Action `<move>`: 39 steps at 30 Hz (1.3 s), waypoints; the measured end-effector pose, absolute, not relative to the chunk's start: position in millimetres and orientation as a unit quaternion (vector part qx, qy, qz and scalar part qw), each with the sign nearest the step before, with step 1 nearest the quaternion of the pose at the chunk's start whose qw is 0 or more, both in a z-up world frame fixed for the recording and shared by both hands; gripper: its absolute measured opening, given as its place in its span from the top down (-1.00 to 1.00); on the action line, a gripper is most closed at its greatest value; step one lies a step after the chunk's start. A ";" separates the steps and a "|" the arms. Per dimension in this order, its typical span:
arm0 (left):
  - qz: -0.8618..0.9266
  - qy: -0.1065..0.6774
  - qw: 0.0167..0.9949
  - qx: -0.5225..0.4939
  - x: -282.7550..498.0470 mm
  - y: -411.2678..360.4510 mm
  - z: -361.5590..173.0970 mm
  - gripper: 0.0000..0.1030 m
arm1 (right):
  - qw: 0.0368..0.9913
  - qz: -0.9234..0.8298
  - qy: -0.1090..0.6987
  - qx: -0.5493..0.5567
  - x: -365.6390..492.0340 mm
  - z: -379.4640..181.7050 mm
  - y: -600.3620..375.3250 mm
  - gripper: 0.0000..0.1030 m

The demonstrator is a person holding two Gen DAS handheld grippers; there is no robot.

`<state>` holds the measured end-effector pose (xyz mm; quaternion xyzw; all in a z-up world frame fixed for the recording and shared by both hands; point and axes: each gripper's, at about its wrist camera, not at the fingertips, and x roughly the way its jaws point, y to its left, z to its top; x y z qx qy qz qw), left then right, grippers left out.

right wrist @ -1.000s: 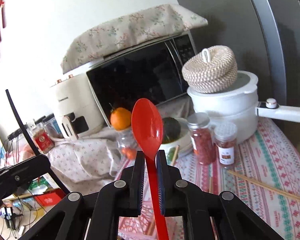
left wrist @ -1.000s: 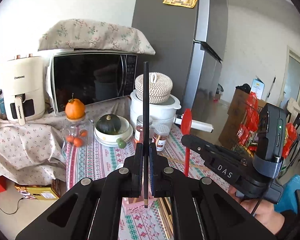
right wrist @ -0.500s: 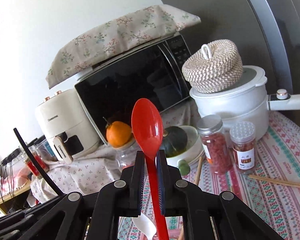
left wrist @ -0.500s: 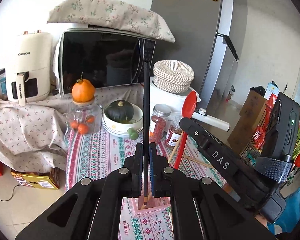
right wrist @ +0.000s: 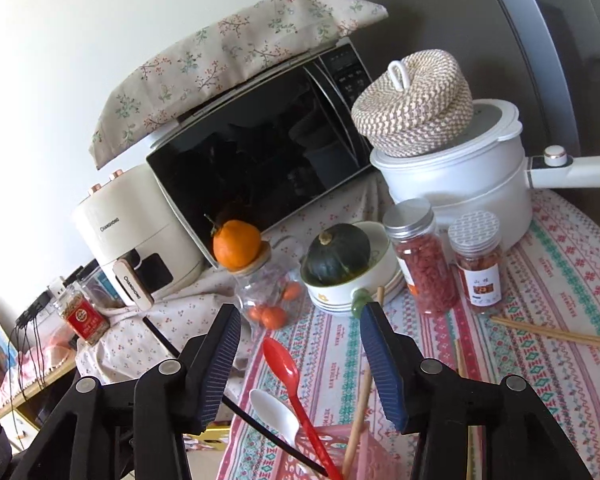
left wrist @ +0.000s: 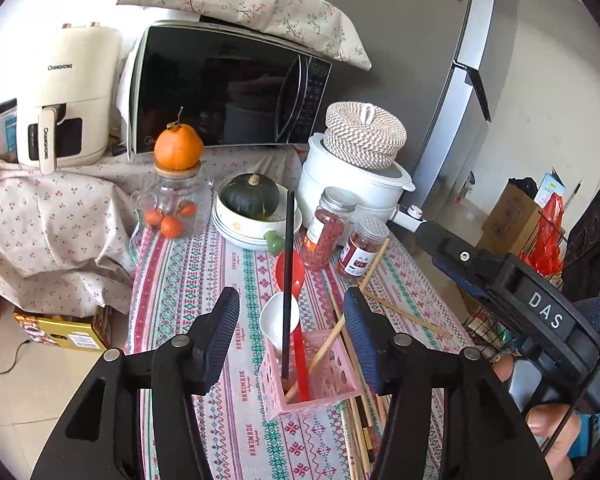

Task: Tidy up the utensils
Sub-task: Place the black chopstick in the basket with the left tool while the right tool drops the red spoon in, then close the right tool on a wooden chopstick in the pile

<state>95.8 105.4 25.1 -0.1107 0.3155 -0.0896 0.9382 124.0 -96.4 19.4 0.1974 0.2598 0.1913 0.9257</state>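
Observation:
A pink slotted utensil holder [left wrist: 332,376] stands on the patterned tablecloth. In it stand a black chopstick [left wrist: 287,280], a red spoon [left wrist: 291,270], a white spoon [left wrist: 278,320] and a wooden chopstick [left wrist: 340,326]. My left gripper [left wrist: 291,334] is open, its fingers either side of the holder and above it. My right gripper [right wrist: 300,360] is open just above the holder [right wrist: 364,456], with the red spoon [right wrist: 284,364], white spoon [right wrist: 274,410] and black chopstick [right wrist: 236,406] between its fingers. The right gripper's body shows in the left wrist view [left wrist: 512,300].
Loose wooden chopsticks [left wrist: 404,314] lie on the cloth right of the holder. Behind stand two spice jars [left wrist: 326,228], a bowl with a green squash [left wrist: 252,204], a glass jar topped by an orange [left wrist: 178,188], a white pot [left wrist: 356,188], a microwave [left wrist: 228,88] and an air fryer [left wrist: 68,96].
Both grippers opened. The black chopstick left my left gripper and the red spoon left my right gripper; both now stand in the pink holder. Both grippers have tilted down toward the table.

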 end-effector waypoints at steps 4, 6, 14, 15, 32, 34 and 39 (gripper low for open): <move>-0.091 0.332 0.932 -0.115 89.2 106.9 21.8 -0.43 | 0.927 0.184 0.272 0.183 116.9 23.3 -112.3 -0.40; -0.097 0.341 0.928 -0.115 85.7 105.8 19.3 -0.49 | 0.926 0.181 0.280 0.174 114.6 22.0 -119.9 -0.51; -0.109 0.404 0.903 -0.093 77.2 96.2 -8.5 -0.83 | 0.929 0.139 0.325 0.105 107.2 3.3 -149.4 -0.85; -0.110 0.410 0.901 -0.091 76.6 96.5 -13.0 -0.84 | 0.928 0.132 0.334 0.100 107.6 -0.9 -152.8 -0.85; -0.102 0.503 0.856 -0.058 81.7 87.0 -65.6 -1.00 | 0.830 0.044 0.554 0.031 137.4 -105.7 -165.7 -0.90; -0.103 0.508 0.853 -0.056 82.6 86.7 -67.8 -1.00 | 0.821 0.044 0.569 0.020 139.1 -116.6 -160.8 -0.90; -0.102 0.511 0.851 -0.056 83.4 88.6 -69.1 -1.00 | 0.823 0.090 0.558 0.055 145.9 -124.8 -153.7 -0.29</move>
